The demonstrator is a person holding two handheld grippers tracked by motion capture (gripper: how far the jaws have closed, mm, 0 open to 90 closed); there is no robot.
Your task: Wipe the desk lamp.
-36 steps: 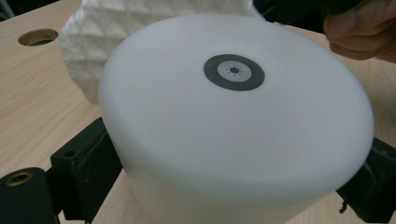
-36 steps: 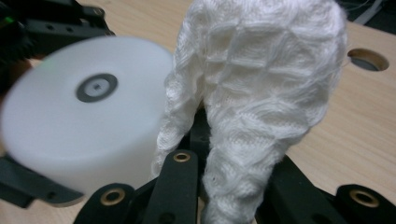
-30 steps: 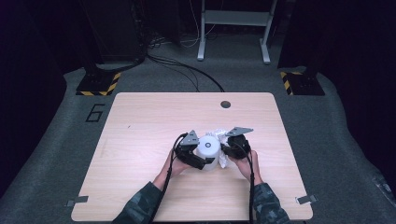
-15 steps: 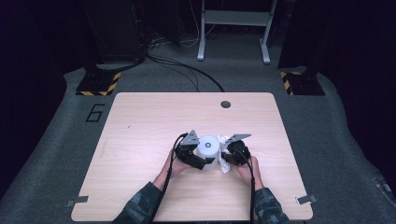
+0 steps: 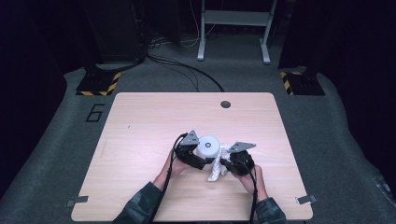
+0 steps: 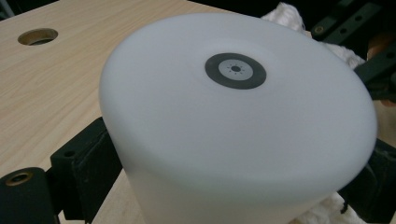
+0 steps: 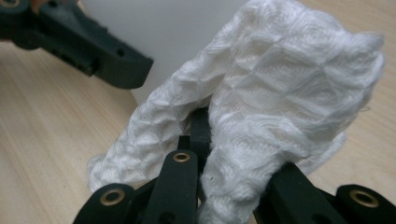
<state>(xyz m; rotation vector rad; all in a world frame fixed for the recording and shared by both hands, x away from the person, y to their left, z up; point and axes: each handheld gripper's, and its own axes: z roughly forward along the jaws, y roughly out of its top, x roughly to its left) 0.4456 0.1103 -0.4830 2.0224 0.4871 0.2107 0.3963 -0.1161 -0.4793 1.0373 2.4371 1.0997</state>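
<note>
Two hand-held grippers meet near the middle of the wooden bench (image 5: pixel 140 121). The left hand-held gripper (image 5: pixel 198 157) is clamped on a white cylinder (image 5: pixel 208 146) that stands upright with a dark round mark on its top. The right hand-held gripper (image 5: pixel 227 164) has its jaws together on a white knitted cloth (image 7: pixel 261 107), which touches the cylinder's side and hangs down to the bench.

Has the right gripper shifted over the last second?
Yes. In the high view the right gripper, shut on the white cloth, has slid toward the table's near edge, away from the round hole; the white cylinder stayed.
</note>
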